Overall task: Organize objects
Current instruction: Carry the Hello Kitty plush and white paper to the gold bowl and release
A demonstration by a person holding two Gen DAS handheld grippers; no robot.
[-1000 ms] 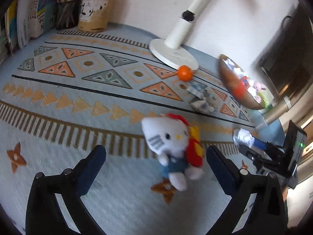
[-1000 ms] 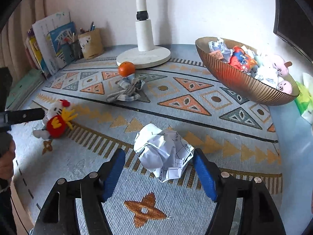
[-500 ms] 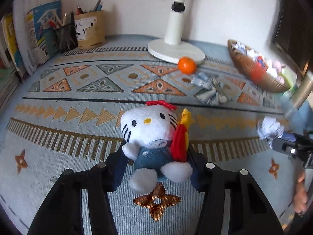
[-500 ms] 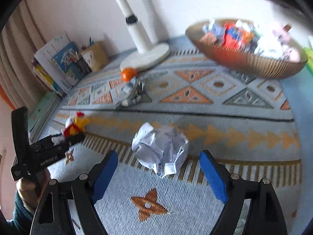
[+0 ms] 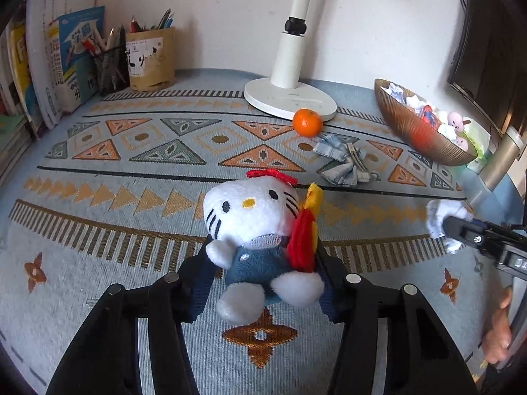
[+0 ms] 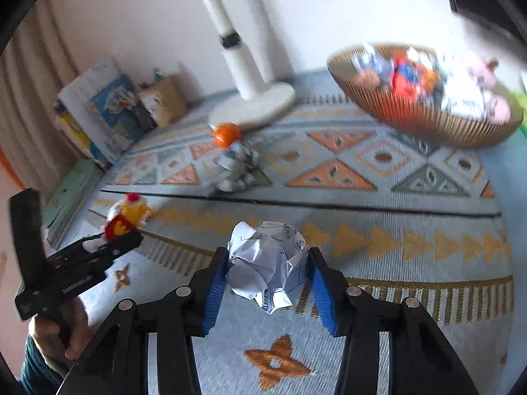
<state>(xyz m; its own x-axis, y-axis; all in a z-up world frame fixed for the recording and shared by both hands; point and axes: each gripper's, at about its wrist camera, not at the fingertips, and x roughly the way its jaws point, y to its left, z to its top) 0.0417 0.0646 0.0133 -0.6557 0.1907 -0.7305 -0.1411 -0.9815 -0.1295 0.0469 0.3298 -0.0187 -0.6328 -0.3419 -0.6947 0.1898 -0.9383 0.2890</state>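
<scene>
My left gripper (image 5: 263,283) is shut on a white cat plush toy (image 5: 253,227) with a red bow, blue overalls and a red and yellow backpack, held just above the patterned mat. My right gripper (image 6: 268,279) is shut on a crumpled white paper ball (image 6: 268,265), lifted off the mat. The paper ball also shows in the left wrist view (image 5: 443,215) at the right, and the plush toy shows in the right wrist view (image 6: 126,219) at the left. A brown bowl (image 5: 415,131) full of toys and paper stands at the far right.
An orange (image 5: 307,122) lies by the white lamp base (image 5: 290,98). A crumpled checked cloth (image 5: 346,163) lies in front of it. Pen holders (image 5: 150,57) and books (image 5: 59,65) stand at the back left. A metal post (image 5: 497,164) rises at the right.
Both grippers closed: the left on the plush toy, the right on the paper ball. Both objects have been raised off the mat, and the right view has swung with motion blur.
</scene>
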